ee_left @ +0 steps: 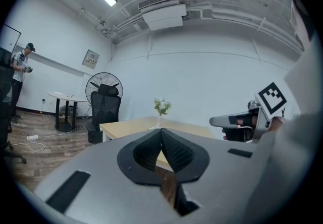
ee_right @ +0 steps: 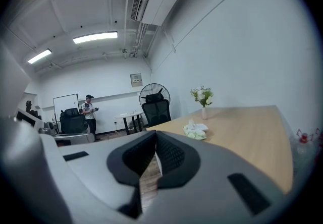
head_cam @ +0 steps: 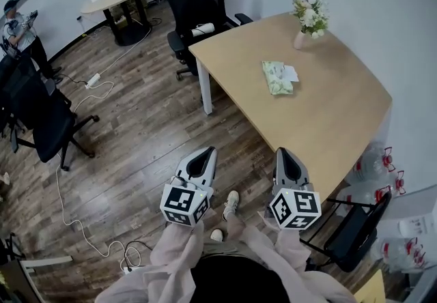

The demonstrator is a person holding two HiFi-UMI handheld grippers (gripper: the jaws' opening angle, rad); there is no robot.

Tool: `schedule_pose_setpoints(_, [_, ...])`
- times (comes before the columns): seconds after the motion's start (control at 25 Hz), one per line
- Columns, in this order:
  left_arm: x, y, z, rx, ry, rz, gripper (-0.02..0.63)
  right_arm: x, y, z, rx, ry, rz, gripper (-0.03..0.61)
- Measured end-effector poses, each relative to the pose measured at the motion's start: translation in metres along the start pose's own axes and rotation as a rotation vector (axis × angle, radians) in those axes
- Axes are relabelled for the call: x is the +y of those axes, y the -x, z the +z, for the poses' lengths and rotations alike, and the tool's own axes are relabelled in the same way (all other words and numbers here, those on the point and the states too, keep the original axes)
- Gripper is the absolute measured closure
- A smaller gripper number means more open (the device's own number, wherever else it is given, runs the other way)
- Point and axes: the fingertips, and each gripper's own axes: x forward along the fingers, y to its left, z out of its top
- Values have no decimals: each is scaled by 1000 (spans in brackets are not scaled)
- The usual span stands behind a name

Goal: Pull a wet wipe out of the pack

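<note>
Your left claw [head_cam: 204, 152] and right claw [head_cam: 283, 153] are pressed together, empty; reach the table [head_cam: 328, 121], pin the pack [head_cam: 276, 79], pinch the wipe [head_cam: 291, 74].

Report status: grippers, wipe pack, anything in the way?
Left gripper and right gripper shut, empty, well short of the pack. Pack untouched on table, wipe poking out. Nothing between; vase behind pack.

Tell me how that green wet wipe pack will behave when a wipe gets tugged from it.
The wet wipe pack looks like a soft, slumped pouch, so it will probably squash, not stay stiff. It lies flat on the smooth table, unanchored, so a tug likely drags or lifts it. The white piece at its edge looks limp.
</note>
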Motion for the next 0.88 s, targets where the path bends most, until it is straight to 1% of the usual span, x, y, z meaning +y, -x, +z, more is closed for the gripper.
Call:
schedule_pose_setpoints(0.24, [8,-50,10,1,2,-22,603,-18,-44,9,17,0,18,566])
schedule_pose_setpoints(0.64, [24,-110,25,5,0,-2,603,-46,-103,31,24,14,50,566])
schedule_pose_setpoints(0.88, [27,-143,27,2,-5,4,603,-66,-132,37,31,20,59,567])
